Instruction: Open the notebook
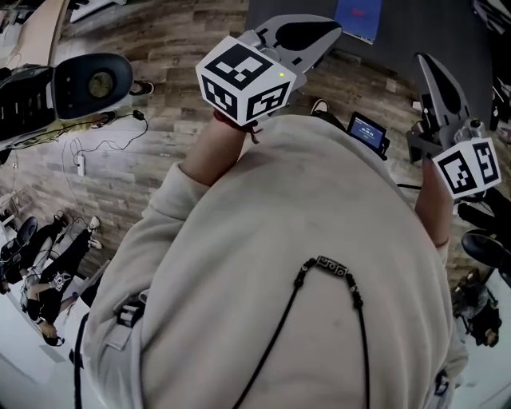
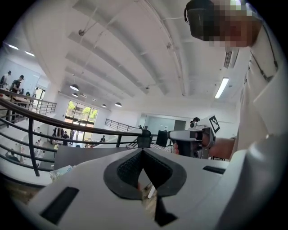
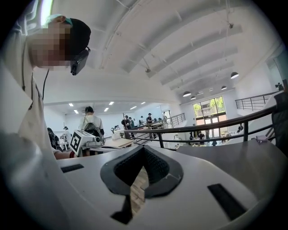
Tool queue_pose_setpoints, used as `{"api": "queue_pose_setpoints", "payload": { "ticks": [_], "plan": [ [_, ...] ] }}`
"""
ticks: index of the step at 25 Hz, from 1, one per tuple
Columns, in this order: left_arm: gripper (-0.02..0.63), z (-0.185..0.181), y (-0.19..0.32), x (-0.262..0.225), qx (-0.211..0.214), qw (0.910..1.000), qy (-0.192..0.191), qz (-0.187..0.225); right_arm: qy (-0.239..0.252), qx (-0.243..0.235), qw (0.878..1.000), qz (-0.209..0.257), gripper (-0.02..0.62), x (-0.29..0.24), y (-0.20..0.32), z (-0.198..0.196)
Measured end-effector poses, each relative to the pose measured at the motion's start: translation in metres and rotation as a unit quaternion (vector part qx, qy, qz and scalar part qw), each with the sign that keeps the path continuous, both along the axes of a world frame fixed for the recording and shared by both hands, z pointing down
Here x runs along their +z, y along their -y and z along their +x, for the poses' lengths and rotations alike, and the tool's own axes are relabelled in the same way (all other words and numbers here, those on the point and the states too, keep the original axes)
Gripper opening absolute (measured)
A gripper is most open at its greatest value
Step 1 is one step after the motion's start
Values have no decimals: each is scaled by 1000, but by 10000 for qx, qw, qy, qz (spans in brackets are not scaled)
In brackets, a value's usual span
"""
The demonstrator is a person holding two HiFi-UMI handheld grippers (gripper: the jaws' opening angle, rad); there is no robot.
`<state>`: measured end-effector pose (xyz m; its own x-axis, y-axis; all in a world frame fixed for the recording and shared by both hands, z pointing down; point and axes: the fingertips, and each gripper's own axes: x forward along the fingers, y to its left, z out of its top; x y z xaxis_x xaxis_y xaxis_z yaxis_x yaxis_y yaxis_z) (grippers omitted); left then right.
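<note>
The fingers (image 2: 126, 167) of the left gripper (image 2: 143, 152) are pressing together at their tips in the left gripper view, pinching nothing. They are pointing about level across a dark grey surface (image 2: 85, 155) toward a black railing (image 2: 67, 126), and no notebook is showing there. The right gripper (image 2: 196, 143) is hanging in the air just beside.

In the right gripper view, that gripper's black ribbed fingers (image 3: 157, 168) are likewise meeting tip to tip, with nothing between them. The same dark grey surface (image 3: 234, 157) is lying ahead, bare where I am looking.

In the head view, the person in the cream sweatshirt (image 1: 303, 240) is holding both grippers, left (image 1: 307, 36) and right (image 1: 437, 88), out in front over the wood-plank floor (image 1: 160, 48), short of the surface. A flat blue rectangle (image 1: 359, 17) is lying on that surface beyond the left gripper. I am taking it for the notebook, though it is too small to tell whether its cover is shut.

To my eye nothing of the job is done yet. Reaching it, catching the cover's edge and lifting it are all waiting.
</note>
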<state>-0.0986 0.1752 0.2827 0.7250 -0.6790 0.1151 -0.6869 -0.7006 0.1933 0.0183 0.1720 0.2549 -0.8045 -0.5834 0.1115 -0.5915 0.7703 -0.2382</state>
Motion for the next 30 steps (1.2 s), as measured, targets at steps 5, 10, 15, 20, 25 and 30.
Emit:
{"api": "queue_pose_setpoints", "payload": {
  "ticks": [5, 10, 15, 20, 25, 30],
  "plan": [
    [5, -2, 85, 2, -144, 9997, -91, -176, -61, -213, 9997, -115, 15, -2, 87, -9],
    [5, 17, 132, 10, -107, 9998, -4, -184, 25, -260, 9992, -311, 15, 13, 144, 5],
    [5, 27, 189, 78, -128, 9986, 224, -468, 260, -377, 9976, -523, 15, 82, 216, 12],
    [5, 41, 202, 37, -205, 9972, 443, -563, 470, -331, 9968, -550, 15, 44, 238, 31],
    [5, 71, 196, 2, -27, 9957, 568, -732, 561, -221, 9948, -816, 15, 14, 238, 64],
    [5, 112, 234, -14, 271, 9909, 562, -1192, 667, -273, 9906, -1166, 15, -2, 291, 98]
  ]
}}
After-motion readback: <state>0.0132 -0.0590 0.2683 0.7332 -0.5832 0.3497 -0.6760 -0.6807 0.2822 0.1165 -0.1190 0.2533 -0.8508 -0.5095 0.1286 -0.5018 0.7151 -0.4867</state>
